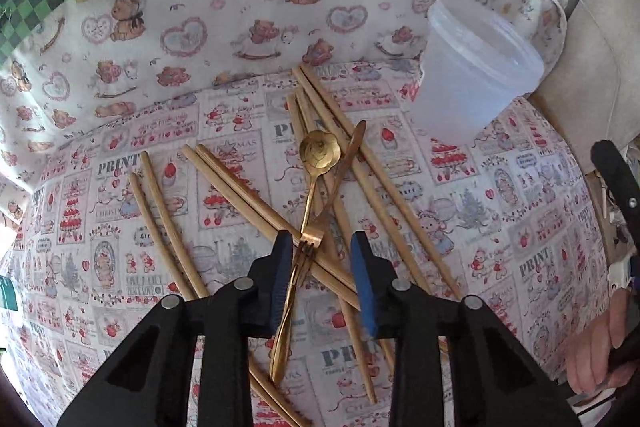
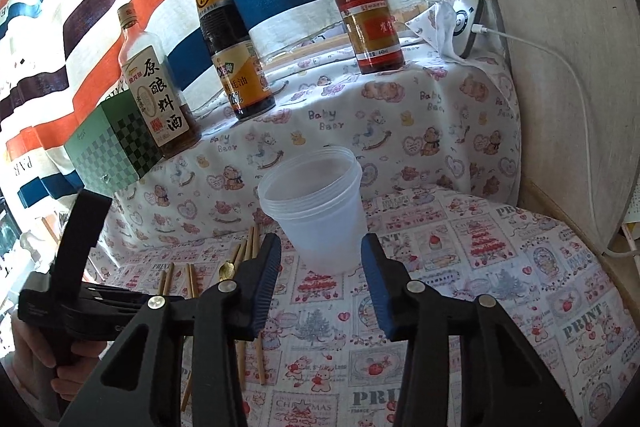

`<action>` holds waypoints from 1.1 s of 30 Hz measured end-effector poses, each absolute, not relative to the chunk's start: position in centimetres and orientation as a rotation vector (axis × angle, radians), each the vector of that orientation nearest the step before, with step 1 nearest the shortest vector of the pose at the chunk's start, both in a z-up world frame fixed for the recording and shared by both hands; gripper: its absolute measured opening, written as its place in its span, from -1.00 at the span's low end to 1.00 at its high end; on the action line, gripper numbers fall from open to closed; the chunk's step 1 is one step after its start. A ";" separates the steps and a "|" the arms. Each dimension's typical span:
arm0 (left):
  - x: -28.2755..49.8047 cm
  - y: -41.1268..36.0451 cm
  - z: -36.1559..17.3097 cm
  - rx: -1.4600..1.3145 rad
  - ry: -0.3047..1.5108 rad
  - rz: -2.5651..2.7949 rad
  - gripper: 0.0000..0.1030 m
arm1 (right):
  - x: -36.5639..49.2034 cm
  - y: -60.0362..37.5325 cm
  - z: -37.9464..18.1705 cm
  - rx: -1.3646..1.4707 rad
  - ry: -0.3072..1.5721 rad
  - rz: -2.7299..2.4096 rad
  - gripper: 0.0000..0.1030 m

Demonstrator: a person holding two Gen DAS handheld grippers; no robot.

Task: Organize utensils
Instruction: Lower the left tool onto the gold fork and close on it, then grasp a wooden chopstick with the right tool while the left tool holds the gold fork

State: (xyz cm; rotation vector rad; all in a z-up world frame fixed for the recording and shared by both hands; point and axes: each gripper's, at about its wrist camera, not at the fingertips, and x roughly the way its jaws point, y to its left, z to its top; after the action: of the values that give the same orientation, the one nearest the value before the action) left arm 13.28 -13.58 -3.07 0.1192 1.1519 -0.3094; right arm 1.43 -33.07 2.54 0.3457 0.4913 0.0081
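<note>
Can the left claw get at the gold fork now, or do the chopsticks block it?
Probably yes. The left claw is open, one finger either side of the fork, which lies on top of the crossed chopsticks. Nothing covers it, though closing may also catch a chopstick underneath.

Eight chopsticks (image 1: 256,195), one spoon (image 1: 319,147), one fork (image 1: 316,235), one cup (image 2: 316,207), three bottles (image 2: 236,63), one checkered box (image 2: 116,151)

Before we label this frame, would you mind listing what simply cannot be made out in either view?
- Left wrist view: the fork handle and the chopsticks' near ends run under the left gripper, so contact cannot be judged.
- Right wrist view: most utensils are hidden behind the right gripper and the left tool.
- Right wrist view: the plastic cup's floor is out of sight; its wall blocks it.
- Left wrist view: the bottles are cut off by the top edge.
</note>
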 end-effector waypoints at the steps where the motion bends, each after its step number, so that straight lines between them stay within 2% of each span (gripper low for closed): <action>1: 13.4 -13.6 -3.4 0.120 1.149 -0.303 -0.56 | 1.4 -33.1 2.6 0.348 0.493 0.007 -0.13; 5: 14.0 -14.1 -3.8 0.128 1.141 -0.315 -0.62 | 1.5 -32.7 2.4 0.333 0.502 0.006 -0.13; 8: 14.3 -14.6 -3.9 0.148 1.137 -0.298 -0.78 | 1.5 -32.3 2.3 0.316 0.505 0.008 -0.13; 10: 14.4 -14.4 -3.7 0.134 1.150 -0.301 -0.96 | 1.5 -32.1 2.3 0.304 0.503 0.006 -0.13; 14: 14.3 -12.3 -3.3 0.021 1.158 -0.332 -0.97 | 1.4 -31.8 2.3 0.287 0.502 0.005 -0.13; 20: 10.9 -9.5 -1.4 -0.008 1.104 -0.372 -0.97 | 1.4 -31.5 2.1 0.280 0.508 0.015 -0.12; 25: 6.9 -6.3 1.0 -0.056 0.919 -0.372 -0.97 | 1.5 -30.9 2.1 0.253 0.521 0.043 -0.13; 29: 5.5 -2.7 1.9 -0.186 0.798 -0.381 -0.97 | 1.2 -30.3 2.1 0.256 0.537 0.133 -0.46; 33: 6.1 -0.1 0.9 -0.281 0.787 -0.355 -0.97 | 1.7 -29.2 2.1 0.279 0.605 0.266 -0.57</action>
State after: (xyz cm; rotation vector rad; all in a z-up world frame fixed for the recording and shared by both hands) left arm 6.13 -0.10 0.91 -0.2809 0.7870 -0.3551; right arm 1.71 -29.19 2.14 0.2785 0.6048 0.2662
